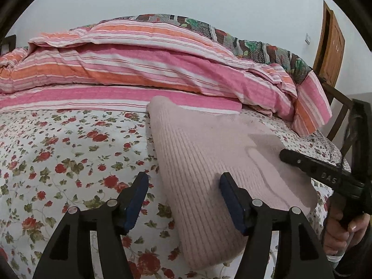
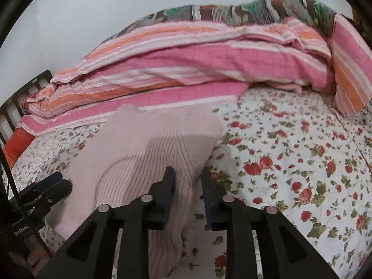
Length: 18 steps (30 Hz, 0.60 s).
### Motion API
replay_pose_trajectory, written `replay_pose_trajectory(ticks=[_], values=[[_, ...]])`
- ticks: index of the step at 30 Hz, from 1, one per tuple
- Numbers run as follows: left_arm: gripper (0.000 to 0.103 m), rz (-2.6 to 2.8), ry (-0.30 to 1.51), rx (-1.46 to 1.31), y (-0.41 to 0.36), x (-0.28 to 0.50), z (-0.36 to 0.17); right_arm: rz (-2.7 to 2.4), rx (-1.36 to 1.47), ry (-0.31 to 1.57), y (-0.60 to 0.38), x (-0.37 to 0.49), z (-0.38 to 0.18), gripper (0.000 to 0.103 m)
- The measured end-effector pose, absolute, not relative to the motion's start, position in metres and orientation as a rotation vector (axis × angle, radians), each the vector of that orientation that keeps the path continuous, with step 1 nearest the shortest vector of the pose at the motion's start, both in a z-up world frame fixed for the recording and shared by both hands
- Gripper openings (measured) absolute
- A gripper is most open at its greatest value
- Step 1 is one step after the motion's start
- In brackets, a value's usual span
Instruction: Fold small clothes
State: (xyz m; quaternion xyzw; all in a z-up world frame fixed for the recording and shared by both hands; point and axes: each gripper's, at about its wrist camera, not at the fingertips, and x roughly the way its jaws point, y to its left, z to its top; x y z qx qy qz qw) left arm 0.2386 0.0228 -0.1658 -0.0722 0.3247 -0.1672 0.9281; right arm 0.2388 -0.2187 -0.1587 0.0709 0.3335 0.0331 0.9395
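A pale pink ribbed knit garment (image 1: 209, 162) lies folded on the floral bedsheet (image 1: 69, 153). My left gripper (image 1: 183, 181) is open, with the garment's left edge between its fingers. My right gripper (image 2: 187, 174) is partly open over the garment's right edge (image 2: 162, 148), a raised fold of knit lying between its fingers. The right gripper also shows in the left wrist view (image 1: 286, 154) at the far right, resting over the garment. The left gripper shows at the left edge of the right wrist view (image 2: 62, 182).
A pink and orange striped duvet (image 1: 144, 62) is bunched along the back of the bed, with a dark floral blanket (image 1: 232, 37) behind it. A wooden door (image 1: 330, 55) stands at the far right. The bed's dark frame (image 2: 14, 109) shows at the left.
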Motion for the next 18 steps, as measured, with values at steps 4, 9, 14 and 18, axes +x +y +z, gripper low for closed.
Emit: replay_pose_trajectory(ticks=[4, 9, 14, 18], values=[[0.063, -0.329, 0.672, -0.149, 0.023, 0.240, -0.165, 0.099, 0.143, 0.669, -0.222, 0.233, -0.153, 0.026], [0.063, -0.311, 0.674, -0.135, 0.023, 0.238, -0.164, 0.128, 0.143, 0.686, -0.221, 0.230, -0.152, 0.027], [0.063, -0.295, 0.673, -0.119, 0.025, 0.232, -0.158, 0.187, 0.144, 0.728, -0.223, 0.223, -0.148, 0.036], [0.063, -0.302, 0.674, -0.125, 0.031, 0.227, -0.156, 0.266, 0.198, 0.752, -0.229, 0.215, -0.146, 0.036]])
